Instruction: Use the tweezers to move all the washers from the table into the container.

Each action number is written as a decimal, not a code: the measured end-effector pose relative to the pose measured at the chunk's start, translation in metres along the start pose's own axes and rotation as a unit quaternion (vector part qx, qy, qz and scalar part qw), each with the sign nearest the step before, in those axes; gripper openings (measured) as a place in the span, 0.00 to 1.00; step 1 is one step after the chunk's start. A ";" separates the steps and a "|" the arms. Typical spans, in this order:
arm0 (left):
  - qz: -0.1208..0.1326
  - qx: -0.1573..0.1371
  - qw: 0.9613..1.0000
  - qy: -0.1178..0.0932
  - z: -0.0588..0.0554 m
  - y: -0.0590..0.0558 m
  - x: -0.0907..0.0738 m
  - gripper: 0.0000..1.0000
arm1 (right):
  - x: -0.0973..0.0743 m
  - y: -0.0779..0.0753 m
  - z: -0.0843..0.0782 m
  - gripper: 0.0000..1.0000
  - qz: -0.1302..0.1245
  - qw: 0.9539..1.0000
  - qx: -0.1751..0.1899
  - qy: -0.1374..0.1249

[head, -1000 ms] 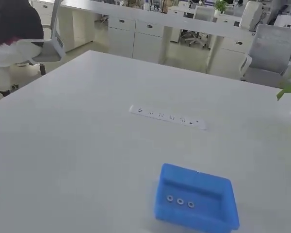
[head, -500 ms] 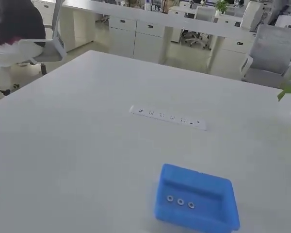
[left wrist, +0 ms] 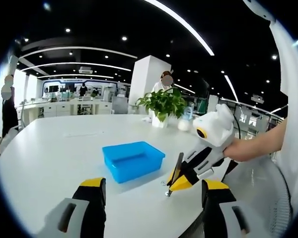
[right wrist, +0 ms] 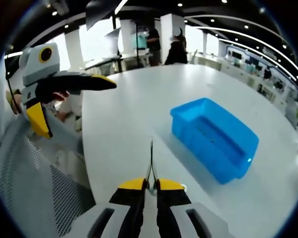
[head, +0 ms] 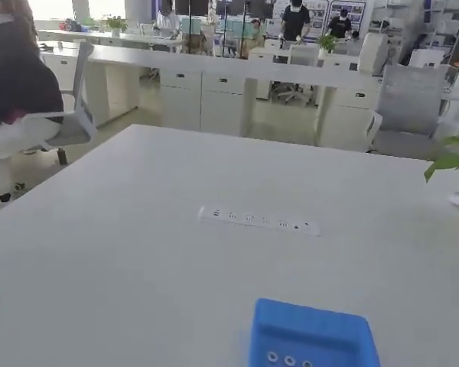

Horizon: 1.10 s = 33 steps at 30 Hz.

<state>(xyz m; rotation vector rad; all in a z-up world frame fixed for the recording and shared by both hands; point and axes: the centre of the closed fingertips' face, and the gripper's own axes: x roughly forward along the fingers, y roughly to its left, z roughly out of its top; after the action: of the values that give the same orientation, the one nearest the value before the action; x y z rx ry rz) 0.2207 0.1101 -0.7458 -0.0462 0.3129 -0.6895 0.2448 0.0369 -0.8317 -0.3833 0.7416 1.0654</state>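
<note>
Your right gripper is pinched narrow on the tweezers, whose thin tips reach straight ahead over the worktop; whether they carry anything is too small to tell. The blue container sits ahead and to its right. Your left gripper stands wide and empty, with the container ahead of it. In the head view the container is cut off at the bottom edge, three washers just showing inside

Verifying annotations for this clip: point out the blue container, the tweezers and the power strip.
blue container (head: 310, 332), head view, inner back wall.
tweezers (right wrist: 151, 159), right gripper view, middle of the shaft.
power strip (head: 258, 221), head view, middle of its top face.
</note>
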 end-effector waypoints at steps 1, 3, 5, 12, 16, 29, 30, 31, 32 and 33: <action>0.005 0.002 1.000 -0.008 0.003 0.002 0.000 0.85 | 0.000 0.001 0.000 0.05 0.002 1.000 0.001 0.001; 0.016 0.004 1.000 -0.024 0.008 0.005 -0.002 0.92 | -0.003 0.002 0.001 0.05 0.005 1.000 0.002 0.001; 0.024 0.008 0.999 -0.037 0.012 0.007 -0.002 0.98 | -0.005 0.002 0.004 0.05 0.004 1.000 0.001 -0.003; 0.024 0.024 0.999 -0.025 0.010 0.004 -0.001 0.99 | -0.020 -0.007 0.015 0.05 -0.001 1.000 -0.011 -0.009; 0.030 0.020 0.999 -0.031 0.011 0.006 -0.003 0.99 | -0.029 -0.017 0.029 0.05 -0.002 1.000 -0.019 -0.016; 0.037 0.022 0.999 -0.022 0.007 0.009 -0.003 0.99 | -0.049 -0.072 0.082 0.05 0.005 0.999 -0.020 -0.043; 0.035 0.019 0.999 -0.010 0.003 0.009 -0.001 0.99 | -0.048 -0.078 0.084 0.05 0.004 0.999 -0.013 -0.043; 0.033 0.020 0.999 -0.005 0.001 0.009 -0.001 0.99 | -0.047 -0.083 0.085 0.05 0.004 0.999 -0.003 -0.040; 0.031 0.023 0.999 -0.003 0.000 0.007 0.000 0.99 | -0.046 -0.086 0.085 0.05 0.004 0.999 0.002 -0.037; 0.028 0.030 0.999 -0.001 0.000 0.005 0.000 0.99 | -0.043 -0.092 0.086 0.05 0.002 0.999 0.015 -0.035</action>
<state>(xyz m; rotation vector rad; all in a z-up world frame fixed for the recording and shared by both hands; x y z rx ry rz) 0.2237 0.1138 -0.7470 0.0180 0.2904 -0.6435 0.3455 0.0200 -0.7467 -0.3174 0.6956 1.0653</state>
